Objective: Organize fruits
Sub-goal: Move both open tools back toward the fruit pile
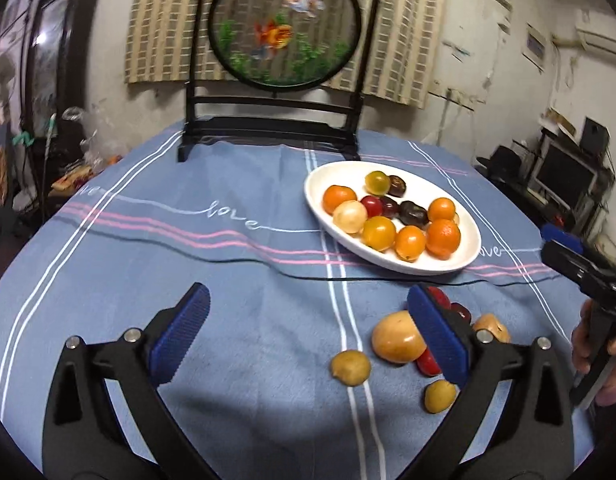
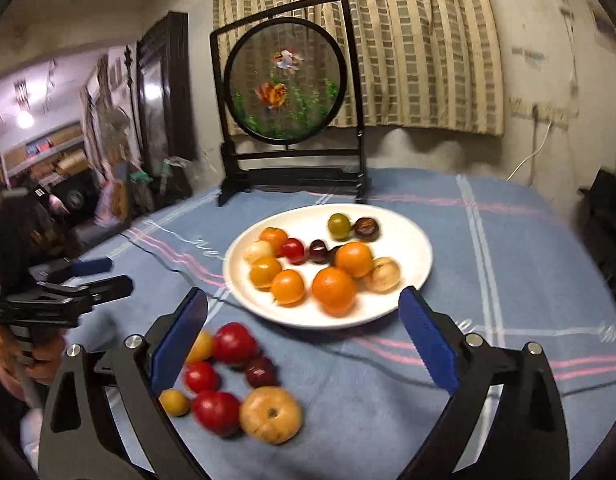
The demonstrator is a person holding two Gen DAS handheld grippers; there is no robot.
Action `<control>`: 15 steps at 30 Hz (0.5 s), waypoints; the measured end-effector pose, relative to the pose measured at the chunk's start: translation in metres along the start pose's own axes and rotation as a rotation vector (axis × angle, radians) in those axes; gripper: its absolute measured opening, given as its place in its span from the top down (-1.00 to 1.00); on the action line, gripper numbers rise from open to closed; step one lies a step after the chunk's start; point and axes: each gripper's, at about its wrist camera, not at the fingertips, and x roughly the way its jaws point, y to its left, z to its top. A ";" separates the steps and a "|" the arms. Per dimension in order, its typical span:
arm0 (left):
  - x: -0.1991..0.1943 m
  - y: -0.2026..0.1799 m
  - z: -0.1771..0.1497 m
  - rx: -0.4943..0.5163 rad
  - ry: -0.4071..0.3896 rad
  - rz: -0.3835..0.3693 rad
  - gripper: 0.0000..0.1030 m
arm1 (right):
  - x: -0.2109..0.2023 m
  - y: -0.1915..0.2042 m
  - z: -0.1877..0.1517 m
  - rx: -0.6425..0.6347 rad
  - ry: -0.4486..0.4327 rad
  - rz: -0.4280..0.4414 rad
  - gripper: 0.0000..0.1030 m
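A white oval plate point(image 1: 467, 236) point(image 2: 407, 236) holds several orange, yellow, red and dark fruits. Loose fruits lie on the blue cloth in front of it: a large tan fruit point(image 1: 395, 338) point(image 2: 270, 414), small yellow ones point(image 1: 351, 367), red ones point(image 2: 234, 342) and a dark one point(image 2: 260, 371). My left gripper point(image 1: 308, 328) is open and empty, left of the loose pile; it also shows in the right wrist view point(image 2: 96, 280). My right gripper point(image 2: 304, 340) is open and empty, above the cloth between pile and plate; it shows at the left wrist view's right edge point(image 1: 563, 252).
A black-framed round goldfish screen point(image 1: 286, 24) point(image 2: 286, 76) stands at the back of the table behind the plate. The blue striped tablecloth point(image 1: 188, 240) covers the round table. Curtains hang on the wall behind; clutter and monitors lie beyond the table edges.
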 end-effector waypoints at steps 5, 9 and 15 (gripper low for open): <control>-0.003 -0.002 -0.003 0.027 -0.027 0.048 -0.96 | 0.000 -0.006 -0.003 0.173 0.059 0.123 -0.92; -0.002 -0.009 -0.004 0.068 -0.017 0.038 -0.96 | 0.009 0.013 -0.005 0.033 0.189 0.066 -0.92; -0.007 -0.016 -0.006 0.113 -0.032 0.031 -0.96 | 0.014 0.031 -0.022 -0.196 0.317 0.008 -0.87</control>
